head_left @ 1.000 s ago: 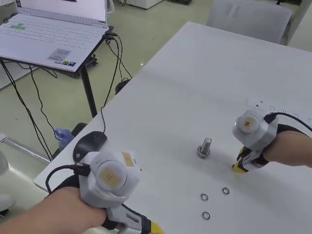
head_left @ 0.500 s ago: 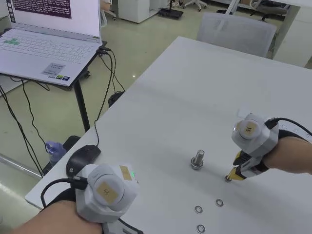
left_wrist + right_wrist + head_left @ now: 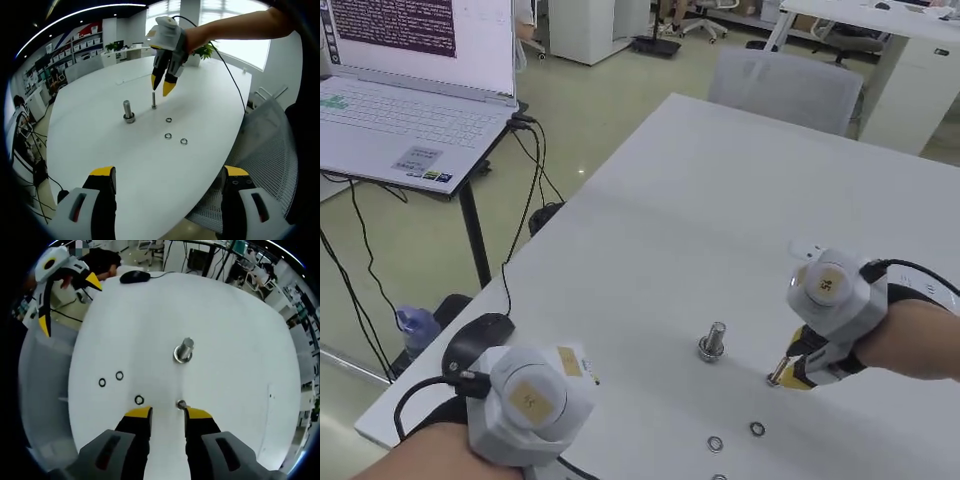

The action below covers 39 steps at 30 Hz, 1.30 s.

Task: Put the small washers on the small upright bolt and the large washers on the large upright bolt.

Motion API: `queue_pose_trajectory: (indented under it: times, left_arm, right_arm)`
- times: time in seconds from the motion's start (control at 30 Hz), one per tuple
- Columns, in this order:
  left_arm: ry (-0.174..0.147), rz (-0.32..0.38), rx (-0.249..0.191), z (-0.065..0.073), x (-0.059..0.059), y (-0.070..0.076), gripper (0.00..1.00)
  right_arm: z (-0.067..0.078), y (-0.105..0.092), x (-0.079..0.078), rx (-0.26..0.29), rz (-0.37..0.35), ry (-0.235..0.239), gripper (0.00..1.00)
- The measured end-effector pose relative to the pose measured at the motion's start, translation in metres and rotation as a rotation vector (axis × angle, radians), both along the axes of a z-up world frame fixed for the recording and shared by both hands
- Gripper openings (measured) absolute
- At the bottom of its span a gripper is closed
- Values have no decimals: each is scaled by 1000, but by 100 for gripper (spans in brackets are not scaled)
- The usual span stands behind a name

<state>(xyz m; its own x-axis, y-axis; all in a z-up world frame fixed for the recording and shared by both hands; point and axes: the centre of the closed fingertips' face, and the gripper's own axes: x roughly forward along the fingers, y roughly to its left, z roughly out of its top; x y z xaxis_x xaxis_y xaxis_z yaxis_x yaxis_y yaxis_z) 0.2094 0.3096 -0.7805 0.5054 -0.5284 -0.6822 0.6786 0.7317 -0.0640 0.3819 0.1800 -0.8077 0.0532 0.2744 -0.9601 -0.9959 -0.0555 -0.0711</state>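
The large upright bolt point(image 3: 712, 342) stands mid-table, also in the left gripper view point(image 3: 129, 111) and from above in the right gripper view point(image 3: 184, 350). The thin small bolt point(image 3: 776, 374) stands upright to its right point(image 3: 154, 101). My right gripper point(image 3: 790, 377) hovers just behind it, jaws a little apart and holding nothing; in its own view point(image 3: 168, 412) the small bolt point(image 3: 181, 404) sits just ahead of the right fingertip. Three washers point(image 3: 757, 429) point(image 3: 168, 135) point(image 3: 119, 375) lie flat near the front edge. My left gripper point(image 3: 167, 175) is wide open and held off the table's near corner.
A black mouse point(image 3: 477, 340) lies at the table's left corner. An open laptop point(image 3: 395, 120) sits on a stand to the left with cables hanging down. A grey chair point(image 3: 782, 90) stands at the far edge. The white tabletop point(image 3: 700, 220) is bare beyond the bolts.
The head camera has tilted up, so everything sits lower in the picture. The small bolt, hidden at the right gripper's tips a second ago, now shows standing free in front of them.
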Motion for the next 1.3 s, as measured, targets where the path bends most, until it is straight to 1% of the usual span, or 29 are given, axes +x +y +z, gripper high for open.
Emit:
queue_pose_trajectory:
  times: [0.1, 0.37, 0.4, 0.5, 0.57, 0.67, 0.8, 0.9, 1.07, 1.1, 1.17, 1.23, 1.3]
  left_arm:
    - [-4, -2, 7, 0, -1, 2, 87]
    - [-7, -2, 6, 1, -6, 2, 87]
    - [-7, -3, 8, 1, -7, 2, 87]
    - [-5, -4, 12, 0, -9, 2, 87]
    - [-5, -5, 11, 0, -9, 1, 87]
    - [-6, -6, 10, 1, -10, 1, 87]
    - [-6, -2, 9, 1, -9, 3, 87]
    - [-7, -4, 18, 2, -9, 4, 86]
    - [-11, 6, 12, 1, -9, 5, 86]
    - [-20, 7, 8, 2, -9, 5, 85]
    - [-21, 14, -5, 2, -9, 4, 85]
    - [-12, 10, -7, 0, -11, 2, 85]
    - [-9, 3, 5, -3, -12, 2, 86]
  right_arm:
    - [0, 1, -9, 3, 2, 6, 27]
    - [-3, 0, -33, 7, 5, 28, 28]
    - [-4, 0, -38, 7, 13, 43, 28]
    - [-10, 0, -43, 10, 17, 44, 28]
    - [-15, -1, -45, 6, 9, 55, 28]
    - [-21, -1, -47, 2, 16, 52, 28]
    - [-26, 0, -46, 3, 23, 47, 27]
    - [-31, 1, -46, 1, 28, 46, 27]
    - [-38, 0, -46, -6, 37, 45, 27]
    - [-40, 1, -47, -5, 39, 46, 27]
    - [-44, 1, -48, -8, 43, 52, 27]
    - [-47, 1, -49, -12, 51, 53, 26]
    - [-50, 1, -50, -14, 52, 56, 26]
